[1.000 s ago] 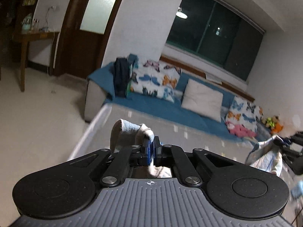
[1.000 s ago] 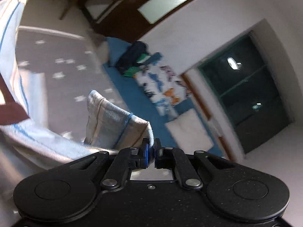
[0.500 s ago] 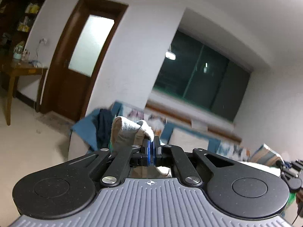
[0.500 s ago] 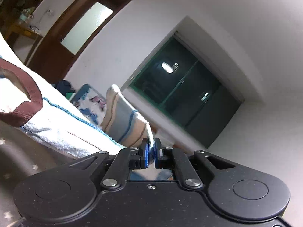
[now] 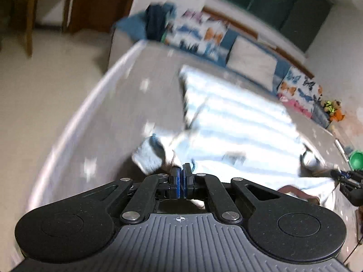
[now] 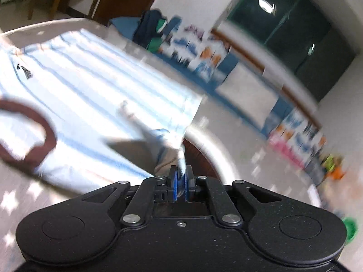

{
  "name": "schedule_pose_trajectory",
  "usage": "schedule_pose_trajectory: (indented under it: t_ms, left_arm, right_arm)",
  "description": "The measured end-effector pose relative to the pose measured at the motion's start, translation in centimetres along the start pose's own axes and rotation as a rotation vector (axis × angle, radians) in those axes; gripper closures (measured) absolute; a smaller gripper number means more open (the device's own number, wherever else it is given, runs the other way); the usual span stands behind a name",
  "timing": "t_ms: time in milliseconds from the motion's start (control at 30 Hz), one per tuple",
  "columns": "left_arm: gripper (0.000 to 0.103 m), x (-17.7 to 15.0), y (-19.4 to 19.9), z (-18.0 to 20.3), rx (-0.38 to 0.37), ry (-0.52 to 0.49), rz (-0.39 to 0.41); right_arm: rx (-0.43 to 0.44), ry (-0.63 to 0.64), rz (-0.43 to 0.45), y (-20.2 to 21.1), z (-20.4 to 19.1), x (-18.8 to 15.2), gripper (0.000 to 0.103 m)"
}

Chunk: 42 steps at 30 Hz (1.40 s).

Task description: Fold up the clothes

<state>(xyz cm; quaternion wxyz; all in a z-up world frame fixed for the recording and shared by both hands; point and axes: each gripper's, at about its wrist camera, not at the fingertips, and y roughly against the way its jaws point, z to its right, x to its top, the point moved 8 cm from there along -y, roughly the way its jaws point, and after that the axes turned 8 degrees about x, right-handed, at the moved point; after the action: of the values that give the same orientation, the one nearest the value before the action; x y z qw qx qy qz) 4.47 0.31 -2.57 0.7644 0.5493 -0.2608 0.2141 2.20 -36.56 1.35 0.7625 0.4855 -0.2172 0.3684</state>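
Shirt (image 5: 238, 122) spread on table (image 5: 109, 104) — both grippers (image 5: 181, 172) (image 6: 181, 172) pinching its shoulders.

shirt (image 5: 238, 122) on bed (image 5: 118, 104) | sofa (image 5: 247, 52) behind — table (image 5: 34, 6) far left

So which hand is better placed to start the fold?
Probably neither alone: the left gripper and right gripper each pinch a shoulder of the shirt spread flat, so either could fold its side in.

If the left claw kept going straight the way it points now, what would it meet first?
Probably the striped shirt it grips, spread just ahead on the star-patterned surface; motion blur leaves depth uncertain.
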Motion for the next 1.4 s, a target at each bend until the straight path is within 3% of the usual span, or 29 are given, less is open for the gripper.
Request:
schedule_pose_trajectory:
  t_ms: [133,300,433,533,867,967,1033,1133,1400]
  left_arm:
    - [0.100,-1.9,1.4,-1.4,-0.012,0.020,0.040]
    - [0.098,-2.7,2.6,-2.1,0.029,-0.023,0.056]
    - [0.094,-2.7,2.0,-2.4,0.057,-0.009,0.037]
    - [0.087,-3.3,2.7,-2.7,0.054,0.007,0.050]
    - [0.069,-3.6,5.9,-2.6,0.073,-0.026,0.138]
    - [0.065,-3.8,7.0,-3.1,0.086,-0.034,0.153]
    - [0.064,-4.0,7.5,-3.5,0.094,-0.029,0.161]
    - [0.063,-4.2,7.8,-3.7,0.095,-0.019,0.163]
    - [0.059,-4.5,7.3,-1.4,0.050,-0.074,0.156]
  right_arm:
    - [0.054,-0.032,-0.027,0.3,-1.4,-2.0,0.097]
    - [0.122,-0.073,-0.061,0.8,-3.1,-4.4,0.096]
    - [0.177,-0.105,-0.088,1.2,-4.5,-6.4,0.077]
    - [0.197,-0.066,-0.082,2.2,-5.5,-6.4,0.067]
    - [0.267,0.027,-0.056,0.2,-7.8,-4.2,0.067]
    - [0.235,-0.015,-0.040,0.8,-6.9,-4.6,0.069]
    - [0.213,-0.043,-0.029,1.3,-6.3,-4.9,0.082]
    - [0.180,-0.085,-0.012,2.0,-5.4,-5.3,0.093]
    - [0.093,-0.196,0.031,3.8,-3.0,-6.4,0.098]
